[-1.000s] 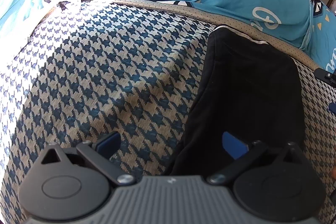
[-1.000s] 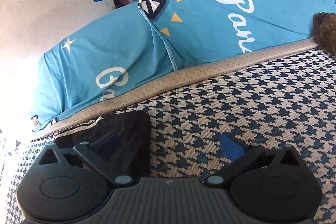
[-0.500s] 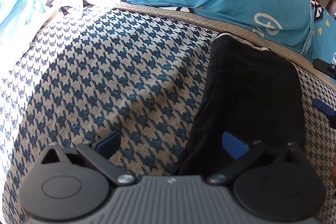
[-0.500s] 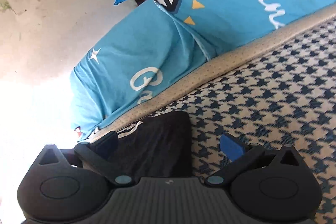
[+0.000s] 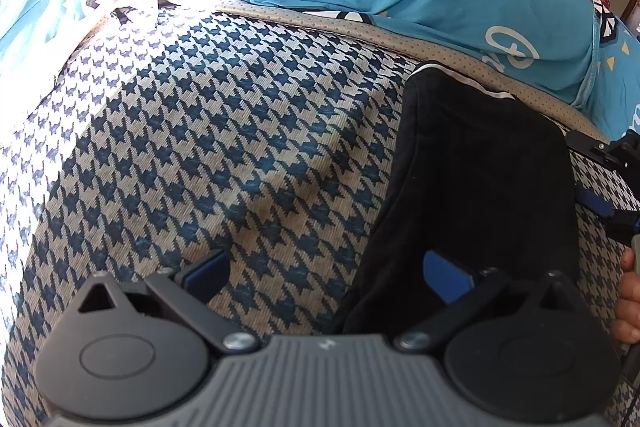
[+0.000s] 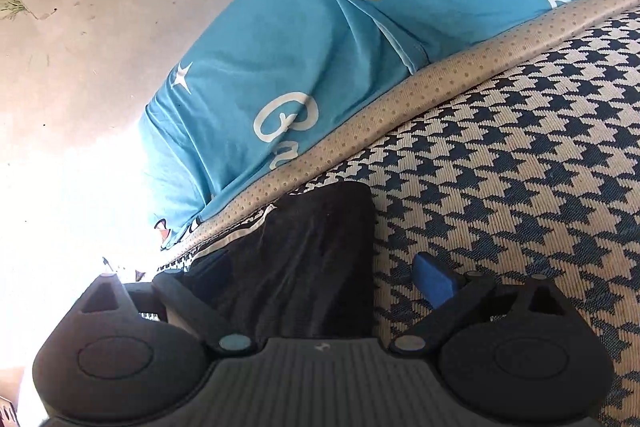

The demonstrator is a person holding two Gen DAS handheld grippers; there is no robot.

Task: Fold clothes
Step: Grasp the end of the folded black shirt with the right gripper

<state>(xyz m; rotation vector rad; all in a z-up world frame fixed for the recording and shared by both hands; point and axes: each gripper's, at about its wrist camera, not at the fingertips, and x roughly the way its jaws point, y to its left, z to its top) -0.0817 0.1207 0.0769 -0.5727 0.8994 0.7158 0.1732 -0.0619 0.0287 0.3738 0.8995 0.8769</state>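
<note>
garment: black garment point(image 5: 480, 179) lay folded on the houndstooth cushion point(image 5: 240, 147), just beside its tan piping | left gripper point(image 5: 326, 269): jaws apart, one over the cloth's edge, gripping nothing | right gripper point(image 6: 322, 273): jaws apart, just been closing, garment's edge between them, not pinched

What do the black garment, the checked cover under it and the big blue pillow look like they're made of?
Black garment: soft matte knit, perhaps fleece, with a white trim.
Checked cover: coarse ribbed woven fabric in a houndstooth pattern.
Blue pillow: smooth thin printed cloth, likely cotton or polyester; it wrinkles finely.
</note>
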